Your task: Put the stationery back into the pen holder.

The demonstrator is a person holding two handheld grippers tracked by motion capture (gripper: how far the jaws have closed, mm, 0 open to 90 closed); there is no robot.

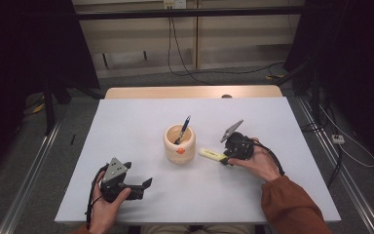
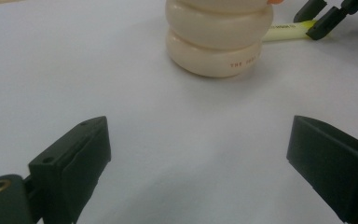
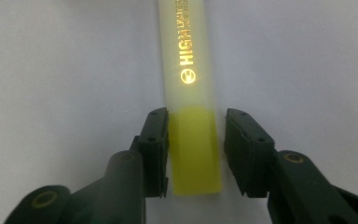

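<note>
Right gripper (image 3: 196,154) jaws flank the highlighter (image 3: 191,116) at center frame, not yet clamped (pen (image 1: 182,129) already in cup (image 1: 179,143)); lifting remains.

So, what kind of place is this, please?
Probably a lab or recording room, not a home: a bare white table with rails along both sides on grey carpet, loose cables on the floor, and black curtains around.

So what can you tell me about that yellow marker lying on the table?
The yellow highlighter looks like plastic: a pale body with gold lettering and a brighter yellow cap end. It lies flat on the white table, just right of the wooden pen cup. The right tool straddles the cap end, one jaw against it, the other slightly off.
</note>
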